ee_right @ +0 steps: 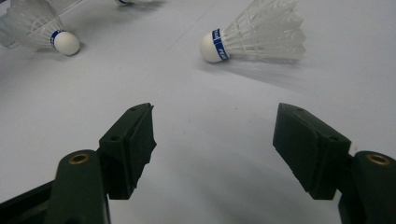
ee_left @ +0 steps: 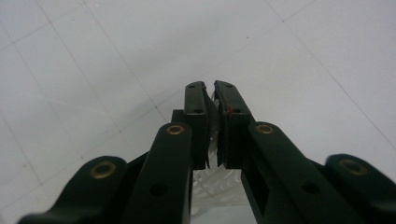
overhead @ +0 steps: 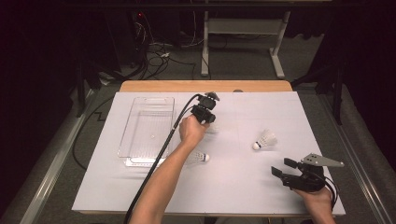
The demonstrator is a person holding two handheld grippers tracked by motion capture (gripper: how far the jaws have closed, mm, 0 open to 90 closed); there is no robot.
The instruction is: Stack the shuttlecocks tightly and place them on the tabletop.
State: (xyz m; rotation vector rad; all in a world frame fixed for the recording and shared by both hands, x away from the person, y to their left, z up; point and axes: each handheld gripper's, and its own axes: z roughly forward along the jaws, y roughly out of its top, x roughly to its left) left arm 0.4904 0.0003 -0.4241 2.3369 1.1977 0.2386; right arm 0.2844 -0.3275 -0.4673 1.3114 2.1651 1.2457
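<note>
Though nipped, shuttlecock [ee_left: 215, 186] between left jaws

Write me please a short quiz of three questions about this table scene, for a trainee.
1. True or false: the right gripper has open jaws with nothing between them.
2. What is clamped in the left gripper? A) a shuttlecock B) a pen C) a spoon
3. How many shuttlecocks lie free on the white table?
Key: 1 true; 2 A; 3 two: the middle shuttlecock and the right shuttlecock.
</note>
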